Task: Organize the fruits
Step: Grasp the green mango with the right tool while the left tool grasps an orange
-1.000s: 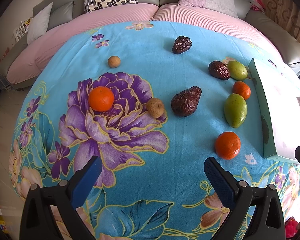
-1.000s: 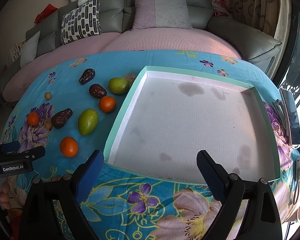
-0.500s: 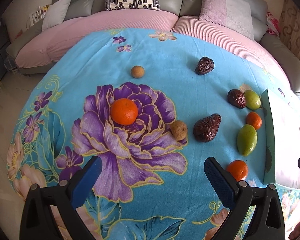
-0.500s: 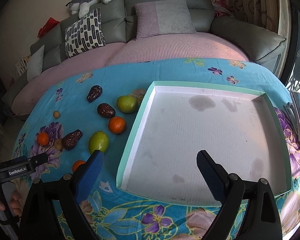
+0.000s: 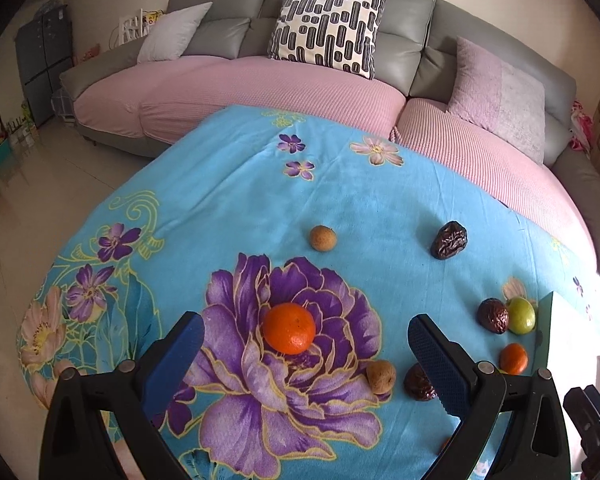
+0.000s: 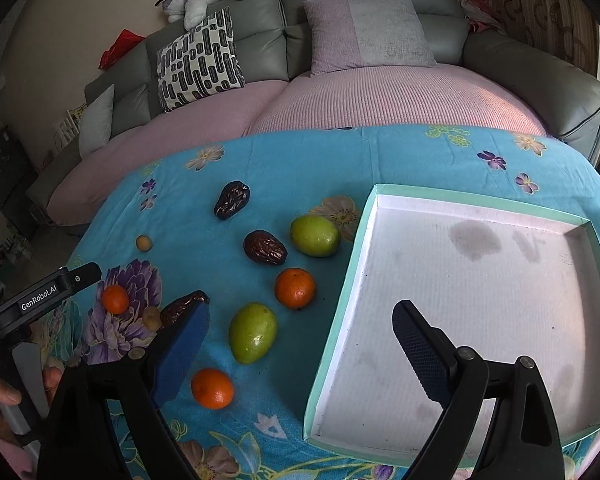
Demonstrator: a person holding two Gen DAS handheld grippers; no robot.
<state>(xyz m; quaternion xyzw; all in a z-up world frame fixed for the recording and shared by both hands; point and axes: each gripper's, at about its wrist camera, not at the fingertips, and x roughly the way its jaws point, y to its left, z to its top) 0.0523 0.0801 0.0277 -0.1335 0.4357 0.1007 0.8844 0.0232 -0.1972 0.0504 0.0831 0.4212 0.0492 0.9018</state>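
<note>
An orange (image 5: pixel 289 328) sits on the big purple flower printed on the blue cloth (image 5: pixel 352 196), at the left end of the scattered fruit. It lies straight ahead of the left gripper (image 5: pixel 304 346), centred between its two blue pads, which stand wide apart and touch nothing. Being round, it has no long axis to line up with. The left gripper is plainly the nearer one. The right gripper (image 6: pixel 300 340), fingers also spread and empty, hangs to the right, over the near left edge of the empty tray (image 6: pixel 340 320). Between orange and tray lie dark dates, green fruits and other oranges.
</note>
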